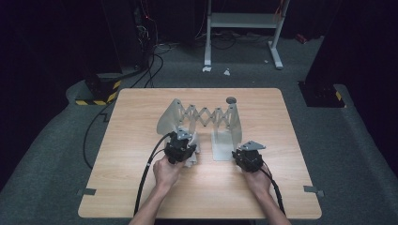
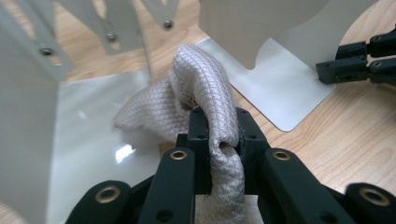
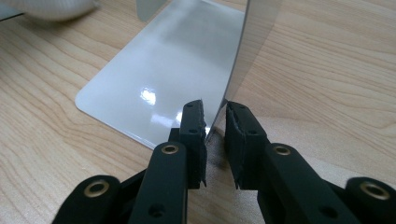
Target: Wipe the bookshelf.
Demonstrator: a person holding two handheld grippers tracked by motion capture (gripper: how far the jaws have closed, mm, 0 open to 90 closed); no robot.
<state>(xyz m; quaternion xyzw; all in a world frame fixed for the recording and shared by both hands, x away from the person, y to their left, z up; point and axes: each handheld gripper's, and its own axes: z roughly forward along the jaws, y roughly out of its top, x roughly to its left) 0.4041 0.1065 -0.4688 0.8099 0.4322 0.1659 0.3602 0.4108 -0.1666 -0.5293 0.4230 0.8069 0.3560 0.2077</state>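
A crumpled white quilted cloth [image 2: 205, 93] is pinched between the jaws of the left gripper [image 2: 218, 135] — it is held over the left base plate of a grey metal expandable bookend rack [image 1: 206, 117] on the light wooden table [image 1: 141, 187]. The rack's upright right end plate [image 3: 252, 51] is clamped edge-on by the right gripper [image 3: 215, 123] — at its near corner.

One wooden table [image 1: 141, 187], one expandable metal bookend rack [image 1: 206, 117] with two end plates, one white quilted cloth [image 2: 205, 93], one small grey disc [image 1: 231, 100], two handheld black grippers.
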